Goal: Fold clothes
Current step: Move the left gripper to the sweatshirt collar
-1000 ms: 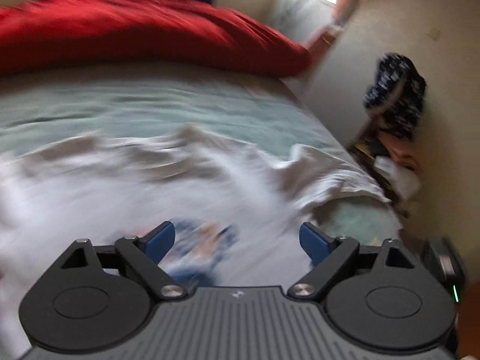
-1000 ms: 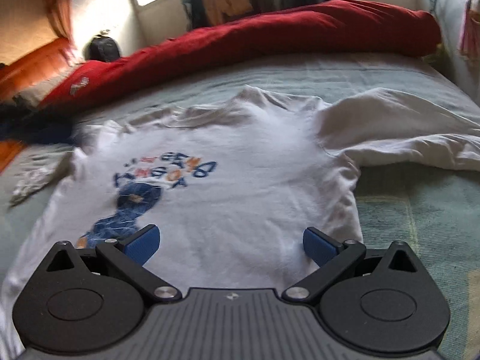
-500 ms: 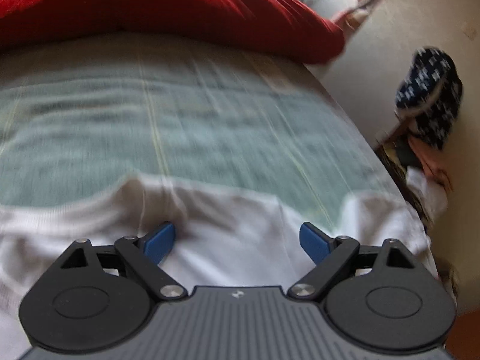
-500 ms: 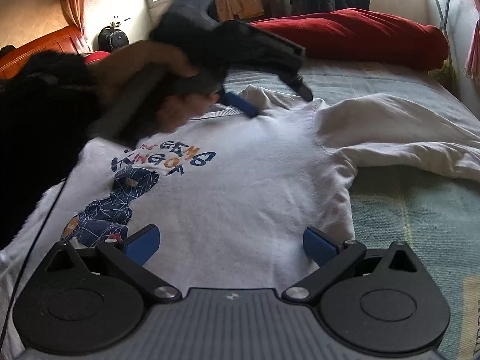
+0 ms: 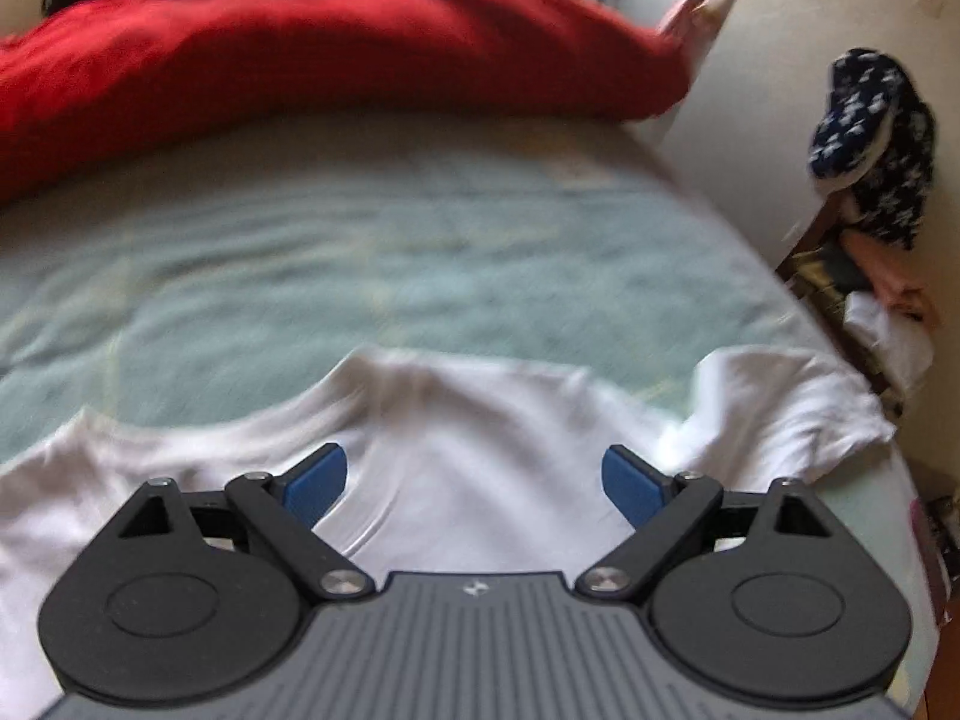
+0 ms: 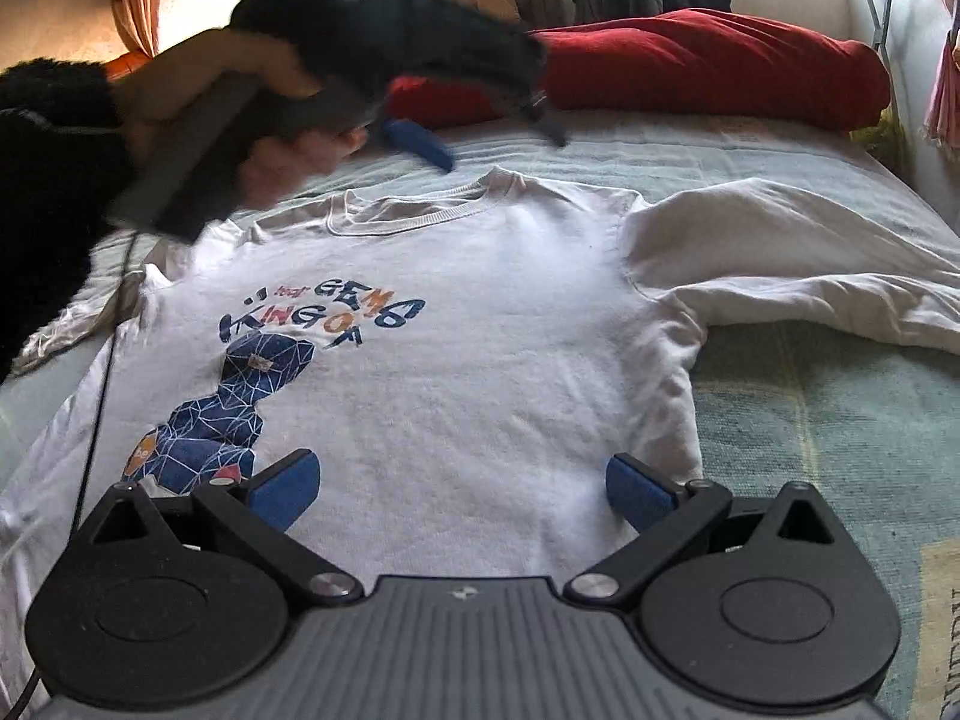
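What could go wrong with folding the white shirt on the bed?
1. The right sleeve lies bunched and creased across the bedspread; folded in like that, it may stay wrinkled.
2. The left gripper hangs open over the collar; it might pinch only one layer, so the shirt drags crooked.
3. The cable trails over the shirt's left side and could snag the fabric.

Matt white cotton shirt [image 6: 480, 360]
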`<state>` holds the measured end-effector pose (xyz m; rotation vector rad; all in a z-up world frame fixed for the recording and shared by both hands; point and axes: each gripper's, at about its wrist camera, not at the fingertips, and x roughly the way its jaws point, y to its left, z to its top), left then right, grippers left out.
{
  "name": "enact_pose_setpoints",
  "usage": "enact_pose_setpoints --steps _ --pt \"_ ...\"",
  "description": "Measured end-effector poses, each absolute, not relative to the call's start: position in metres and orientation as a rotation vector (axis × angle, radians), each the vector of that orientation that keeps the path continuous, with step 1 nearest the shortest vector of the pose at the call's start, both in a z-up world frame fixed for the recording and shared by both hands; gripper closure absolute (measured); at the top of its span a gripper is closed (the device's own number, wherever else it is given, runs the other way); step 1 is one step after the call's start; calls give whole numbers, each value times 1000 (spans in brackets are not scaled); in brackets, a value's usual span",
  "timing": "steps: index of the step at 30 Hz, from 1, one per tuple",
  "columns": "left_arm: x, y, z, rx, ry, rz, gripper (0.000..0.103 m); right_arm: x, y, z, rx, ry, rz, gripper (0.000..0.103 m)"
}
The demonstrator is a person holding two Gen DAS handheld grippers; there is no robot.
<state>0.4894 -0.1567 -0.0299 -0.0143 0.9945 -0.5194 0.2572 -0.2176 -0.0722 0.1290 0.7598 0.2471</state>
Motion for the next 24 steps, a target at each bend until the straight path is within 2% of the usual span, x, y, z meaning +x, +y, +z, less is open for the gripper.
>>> enact_pose_setpoints --steps 4,6,16,21,24 --pt "510 -151 -59 -49 1002 -460 11 258 -216 -73 116 761 241 0" --pt "522 -150 -67 -86 977 -451 2 259 -216 -74 114 761 240 0" --pt "501 -121 -27 -74 906 -447 4 259 -216 -73 115 760 236 0" --pt "511 -99 -55 -92 999 -371 4 258 -214 -74 97 761 229 0" --pt "526 -99 -69 -90 953 -319 4 259 -212 -75 87 758 226 0"
